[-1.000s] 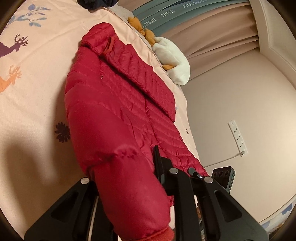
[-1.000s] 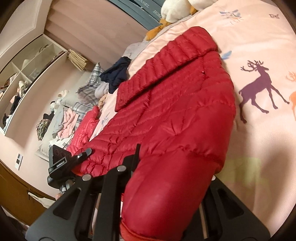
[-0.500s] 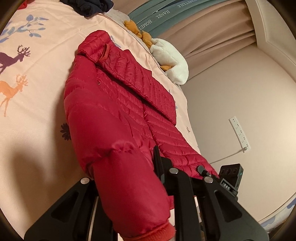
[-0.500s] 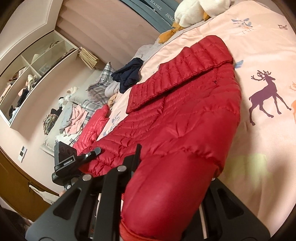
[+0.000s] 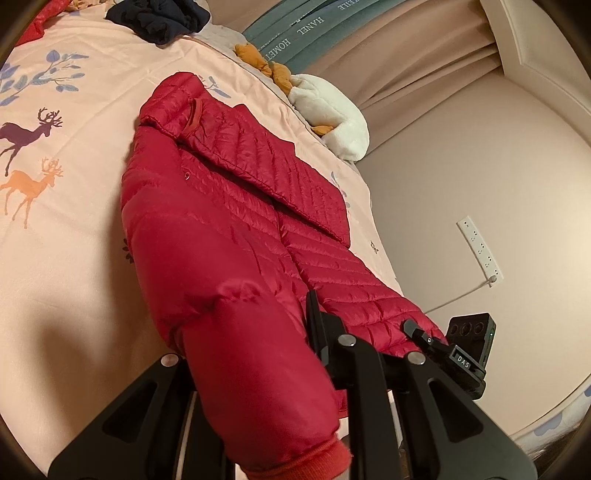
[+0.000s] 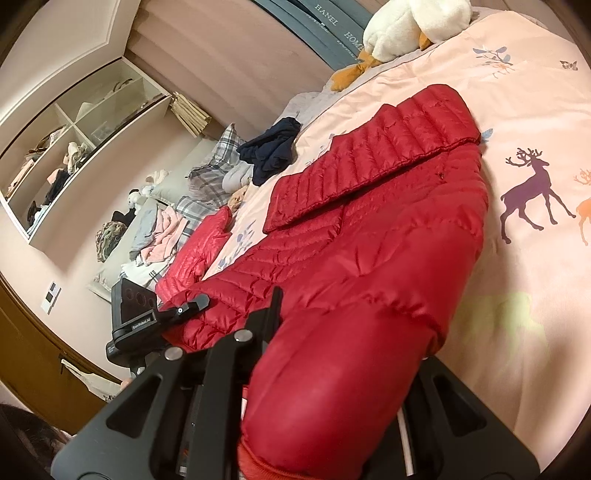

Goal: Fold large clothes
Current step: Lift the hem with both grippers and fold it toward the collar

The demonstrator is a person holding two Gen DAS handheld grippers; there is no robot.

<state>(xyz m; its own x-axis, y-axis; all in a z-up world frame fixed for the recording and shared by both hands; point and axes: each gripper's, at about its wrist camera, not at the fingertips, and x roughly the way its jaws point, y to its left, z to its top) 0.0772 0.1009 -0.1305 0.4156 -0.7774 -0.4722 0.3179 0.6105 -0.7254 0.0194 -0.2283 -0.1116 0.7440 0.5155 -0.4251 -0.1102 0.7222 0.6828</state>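
A red puffer jacket (image 5: 229, 206) lies lengthwise on the pink deer-print bedspread (image 5: 55, 258), collar end far from me. My left gripper (image 5: 258, 332) is shut on the jacket's left sleeve, whose ribbed cuff (image 5: 299, 461) hangs toward the camera. In the right wrist view the same jacket (image 6: 388, 221) fills the middle, and my right gripper (image 6: 351, 332) is shut on its right sleeve. Padded fabric hides most of the fingers. Each view shows the other gripper close beside it: the right gripper (image 5: 417, 330) and the left gripper (image 6: 192, 304).
A white plush duck (image 6: 406, 26) and a dark navy garment (image 6: 273, 147) lie at the bed's far end. A second red jacket (image 6: 199, 254) and a heap of clothes (image 6: 155, 229) sit left of the bed. A wall with a socket strip (image 5: 480, 247) borders the right.
Both grippers have lifted a little with the sleeves still in them, raising the jacket's near end. More of the bed's far end shows now.
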